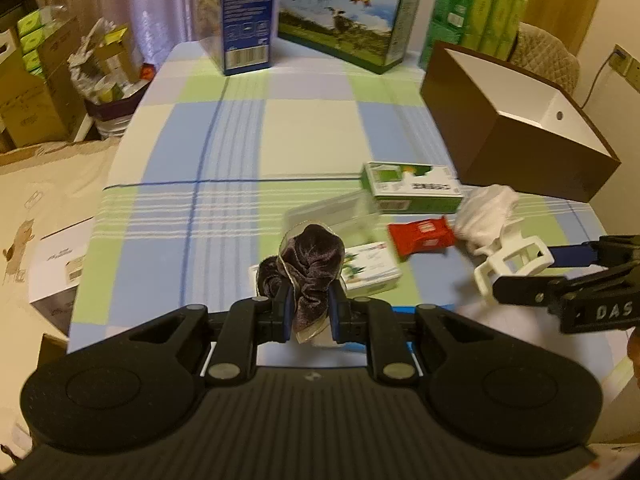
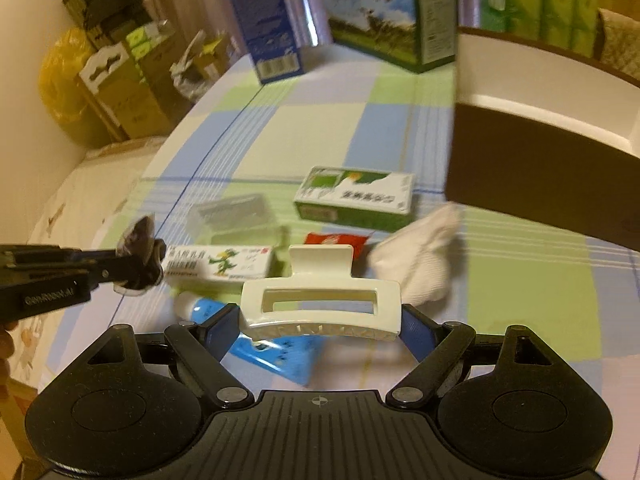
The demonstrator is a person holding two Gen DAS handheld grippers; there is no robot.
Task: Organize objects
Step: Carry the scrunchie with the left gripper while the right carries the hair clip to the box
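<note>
Scrunchie clamped in left hand-held gripper, above the table. Clip pinched endwise by right hand-held gripper. Risks: clip may twist free; soft scrunchie may snag on release; box well apart.

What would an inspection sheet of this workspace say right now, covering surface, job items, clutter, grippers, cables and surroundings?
Surface: checked tablecloth, blue, green and cream.
Job's things: brown box open at the right; green carton, red packet, white cloth, clear case, cartoon carton, blue tube loose on the cloth.
Clutter: tall cartons along the far edge.
Grippers: left gripper shut on dark scrunchie; right gripper shut on white hair claw.
Cables: one cord at wall socket.
Surroundings: cardboard boxes left of table.
</note>
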